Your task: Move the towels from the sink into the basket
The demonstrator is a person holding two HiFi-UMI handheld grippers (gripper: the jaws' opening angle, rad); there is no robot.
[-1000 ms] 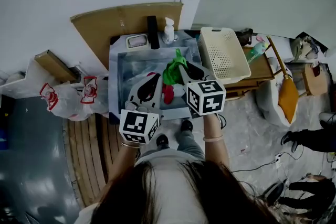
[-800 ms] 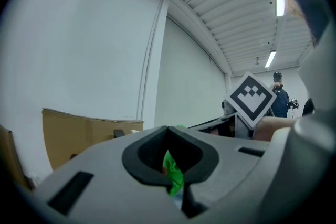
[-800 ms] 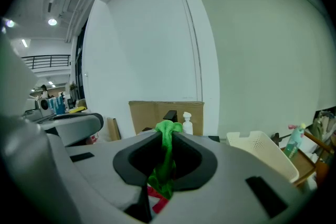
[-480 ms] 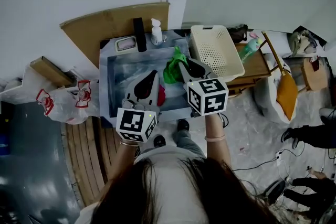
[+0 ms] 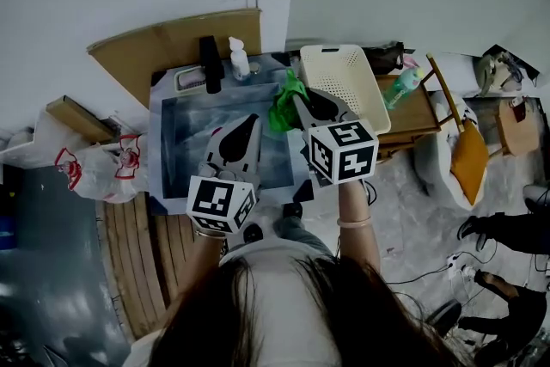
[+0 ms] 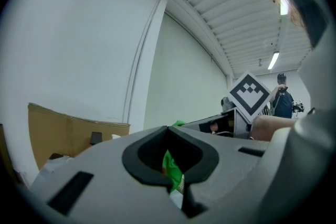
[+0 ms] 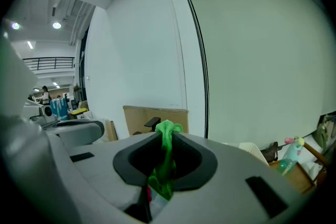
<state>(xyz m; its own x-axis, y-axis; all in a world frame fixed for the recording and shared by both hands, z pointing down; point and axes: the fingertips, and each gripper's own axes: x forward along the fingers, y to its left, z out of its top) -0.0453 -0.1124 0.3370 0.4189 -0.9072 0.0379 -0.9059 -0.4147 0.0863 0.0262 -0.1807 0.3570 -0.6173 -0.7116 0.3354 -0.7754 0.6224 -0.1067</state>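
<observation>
Head view: the right tongs [image 5: 296,99] are clamped on a green towel [image 5: 284,109]. It hangs bunched over the right rim of the sink [image 5: 185,137], just short of the cream basket [image 5: 352,86] to the sink's right. The left tongs [image 5: 251,119] hover over the sink basin, pressed together. Can't tell if more towels lie under them.

A soap bottle [image 5: 236,58] and a black faucet [image 5: 209,63] stand at the sink's back edge, with a cardboard sheet [image 5: 163,43] behind against the white wall. The basket rests on a wooden table [image 5: 421,112]. The floor is planks left of the sink and bare concrete with cables to the right.

Left gripper view: the tips meet with nothing pinched between them. The green towel [image 6: 170,165] only shows through the gap beyond.

Right gripper view: the towel [image 7: 167,128] is pinched at a fold, with a tuft poking past the tips and the rest drooping. It looks soft, light, limp and not fragile at all. Grabbing a bunched fold like this seems right. The dangling end could snag the basket's rim, so it probably needs some lift.
</observation>
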